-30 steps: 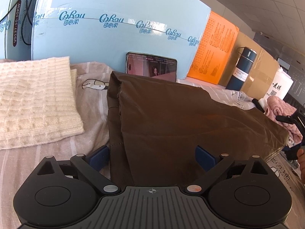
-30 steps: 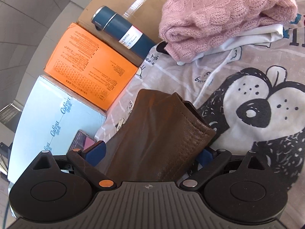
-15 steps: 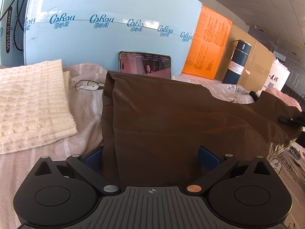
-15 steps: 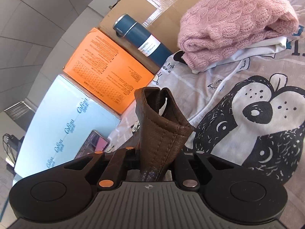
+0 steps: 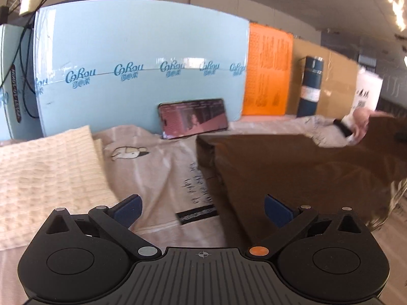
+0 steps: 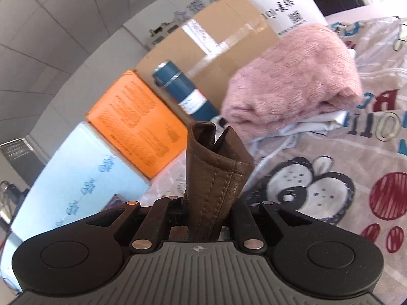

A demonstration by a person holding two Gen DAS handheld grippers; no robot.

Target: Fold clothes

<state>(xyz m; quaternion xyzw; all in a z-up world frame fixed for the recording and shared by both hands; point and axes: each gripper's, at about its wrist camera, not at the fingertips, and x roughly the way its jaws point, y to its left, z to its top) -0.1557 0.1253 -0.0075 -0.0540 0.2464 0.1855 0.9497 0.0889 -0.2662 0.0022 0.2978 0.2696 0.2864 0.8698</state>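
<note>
A: Brown garment [image 5: 292, 178] is lying flat on the printed sheet [image 5: 162, 178], leather-look, stitched hem, spreading toward 3 o'clock in the left wrist view.

B: Right gripper [image 6: 203, 218]?

A: Jaws are pinching a bunched hem corner of it, sticking up at 12 o'clock.

B: Left gripper [image 5: 202, 209]?

A: Blue pads are standing wide apart, gripping nothing, garment edge lying between them.

B: Others?

A: Cream knit [image 5: 43, 178] at 9 o'clock, ribbed. Pink sweater [image 6: 292, 86] at 1 o'clock, fuzzy.
</note>
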